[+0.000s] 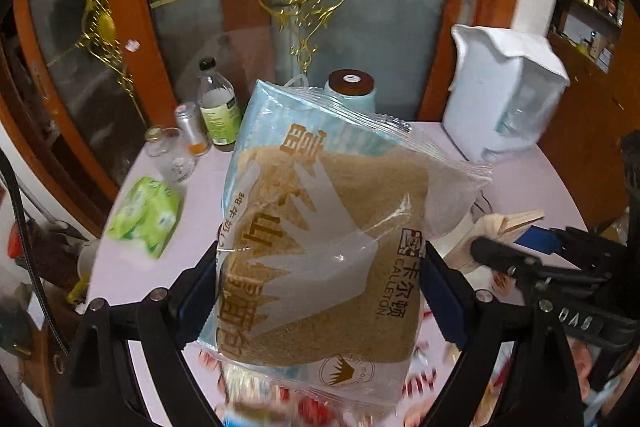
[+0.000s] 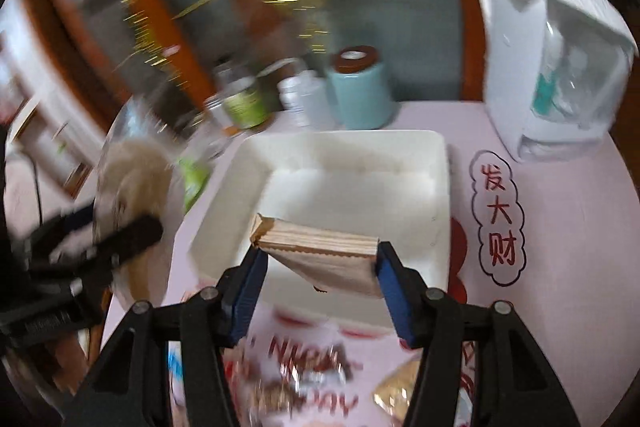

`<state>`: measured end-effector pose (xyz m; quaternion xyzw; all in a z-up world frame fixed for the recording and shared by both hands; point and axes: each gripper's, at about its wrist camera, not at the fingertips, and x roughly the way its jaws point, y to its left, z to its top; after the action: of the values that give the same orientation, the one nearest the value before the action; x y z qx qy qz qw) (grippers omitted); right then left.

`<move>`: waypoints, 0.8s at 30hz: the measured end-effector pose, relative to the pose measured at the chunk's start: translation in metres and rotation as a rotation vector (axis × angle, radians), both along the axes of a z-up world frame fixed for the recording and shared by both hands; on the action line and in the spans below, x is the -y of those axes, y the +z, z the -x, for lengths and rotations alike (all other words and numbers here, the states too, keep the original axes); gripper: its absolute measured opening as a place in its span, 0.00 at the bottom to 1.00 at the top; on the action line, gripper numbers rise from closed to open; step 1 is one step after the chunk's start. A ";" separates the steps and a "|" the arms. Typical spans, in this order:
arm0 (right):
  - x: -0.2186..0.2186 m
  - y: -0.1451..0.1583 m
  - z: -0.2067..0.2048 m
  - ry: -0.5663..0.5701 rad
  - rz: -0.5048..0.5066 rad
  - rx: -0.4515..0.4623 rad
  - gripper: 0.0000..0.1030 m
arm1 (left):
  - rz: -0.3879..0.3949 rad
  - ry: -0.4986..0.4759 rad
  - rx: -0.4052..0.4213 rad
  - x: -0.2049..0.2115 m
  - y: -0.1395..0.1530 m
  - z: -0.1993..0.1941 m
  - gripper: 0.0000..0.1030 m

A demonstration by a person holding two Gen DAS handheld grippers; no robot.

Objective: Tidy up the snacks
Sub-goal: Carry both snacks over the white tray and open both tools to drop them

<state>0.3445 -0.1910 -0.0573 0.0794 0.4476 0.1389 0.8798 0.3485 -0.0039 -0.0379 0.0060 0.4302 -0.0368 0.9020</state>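
My left gripper (image 1: pixel 320 279) is shut on a clear bag of brown bread (image 1: pixel 320 227) with gold lettering, held up above the pink table (image 1: pixel 192 227). My right gripper (image 2: pixel 318 267) is shut on a small beige snack packet (image 2: pixel 320 255), held over the near edge of an empty white tray (image 2: pixel 344 187). The right gripper and its packet also show at the right of the left wrist view (image 1: pixel 516 259). The left gripper with the bread shows blurred at the left of the right wrist view (image 2: pixel 120 227).
A white kettle (image 1: pixel 504 95) stands back right, a teal canister (image 1: pixel 352 87), bottles (image 1: pixel 216 107) and a glass jar (image 1: pixel 168 151) at the back. A green tissue pack (image 1: pixel 144 215) lies left. Loose wrapped snacks (image 2: pixel 312 375) lie near the front edge.
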 end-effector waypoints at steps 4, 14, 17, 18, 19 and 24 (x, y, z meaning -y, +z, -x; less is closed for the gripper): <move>0.003 -0.034 -0.043 -0.099 -0.006 -0.100 0.56 | -0.015 -0.002 -0.035 -0.004 -0.043 -0.047 0.89; 0.001 -0.080 -0.054 -0.229 0.038 -0.136 0.86 | -0.035 -0.003 -0.195 -0.013 -0.119 -0.091 1.00; -0.007 -0.074 -0.044 -0.216 0.098 -0.073 0.95 | 0.001 -0.014 -0.207 -0.021 -0.120 -0.093 1.00; -0.011 -0.071 -0.041 -0.212 0.120 -0.054 0.95 | 0.012 -0.015 -0.206 -0.023 -0.119 -0.092 1.00; -0.014 -0.069 -0.038 -0.200 0.134 -0.031 0.95 | 0.021 -0.017 -0.197 -0.024 -0.115 -0.089 1.00; -0.024 -0.057 -0.016 -0.168 0.186 0.033 0.95 | 0.027 -0.001 -0.159 -0.025 -0.096 -0.074 1.00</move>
<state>0.3609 -0.1675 -0.1144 0.0322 0.4360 0.0238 0.8991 0.4223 0.0213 -0.1343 -0.0088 0.4999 -0.0435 0.8649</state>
